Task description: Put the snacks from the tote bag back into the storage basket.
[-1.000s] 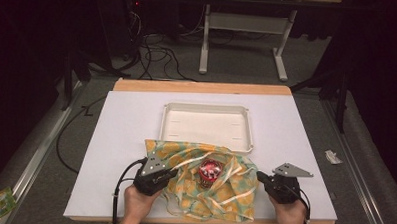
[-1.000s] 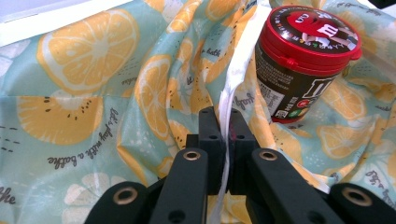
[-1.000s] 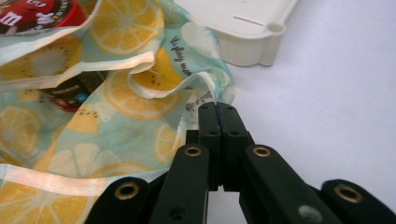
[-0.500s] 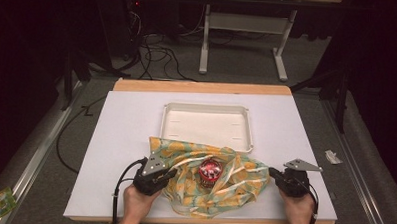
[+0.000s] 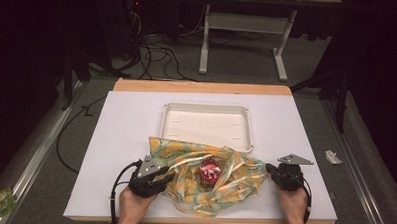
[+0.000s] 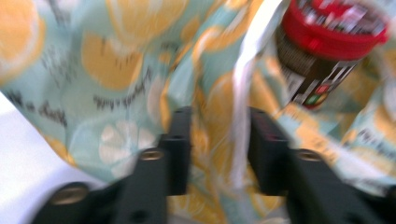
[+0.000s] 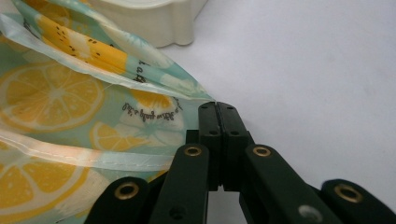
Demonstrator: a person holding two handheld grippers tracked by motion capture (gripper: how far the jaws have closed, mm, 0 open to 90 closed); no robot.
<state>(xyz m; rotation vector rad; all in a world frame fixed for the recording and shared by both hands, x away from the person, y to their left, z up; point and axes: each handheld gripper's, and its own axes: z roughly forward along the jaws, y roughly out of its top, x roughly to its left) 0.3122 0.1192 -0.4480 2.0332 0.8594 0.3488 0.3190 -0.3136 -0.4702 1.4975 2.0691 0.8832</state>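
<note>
A lemon-print cloth [image 5: 234,186] lies crumpled on the white table in front of a shallow white tray [image 5: 206,108]. A red-lidded jar [image 5: 209,170] stands on the cloth's middle. My left gripper [image 5: 170,175] is at the cloth's left edge. Its jaws have just been opening. In the left gripper view the left gripper [image 6: 219,116] stands apart around a fold of cloth [image 6: 116,70] and a white hem, with the jar [image 6: 327,42] beyond. My right gripper [image 5: 270,169] is at the cloth's right corner. In the right gripper view the right gripper [image 7: 218,106] is shut, tips at the cloth's [image 7: 56,98] corner; whether it pinches the cloth I cannot tell.
The tray's corner [image 7: 154,23] shows beyond the cloth in the right gripper view. Bare white table [image 5: 125,139] spreads left and right of the cloth. The table's wooden far edge [image 5: 202,87] lies behind the tray, and cables and desk legs stand on the floor beyond.
My right gripper has shifted to the right and slightly away from me, and the cloth's right side has spread out with it. The left hand has stayed put.
</note>
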